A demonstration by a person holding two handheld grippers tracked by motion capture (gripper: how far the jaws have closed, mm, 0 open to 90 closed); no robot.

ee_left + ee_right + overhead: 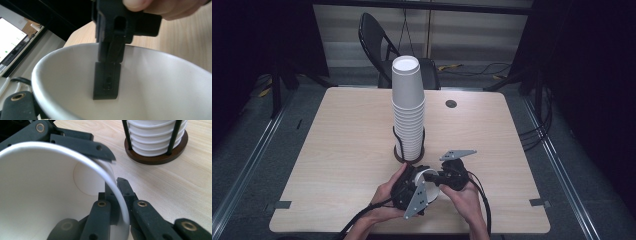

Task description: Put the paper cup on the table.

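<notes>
Right gripper [117, 202] pinches cup [37, 195] rim, one jaw inside, one outside: firm hold on thin wall
Left gripper [409, 192] clasps cup body from outside, jaws around wall; likely steadying it for handover or for separating nested cups
Cup: white paper, tapered, held on its side just above surface [342, 140], mouth toward right gripper
Beyond: stack [408, 107] upside down in holder [160, 157], probable destination

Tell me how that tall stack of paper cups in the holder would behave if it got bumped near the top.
The stack of cups rises far above its small round wooden base, so it would probably sway or tip. The thin black rods brace just its lowest part, so upper cups could lean or slide off. Thin paper, likely very light and easily dented.
</notes>
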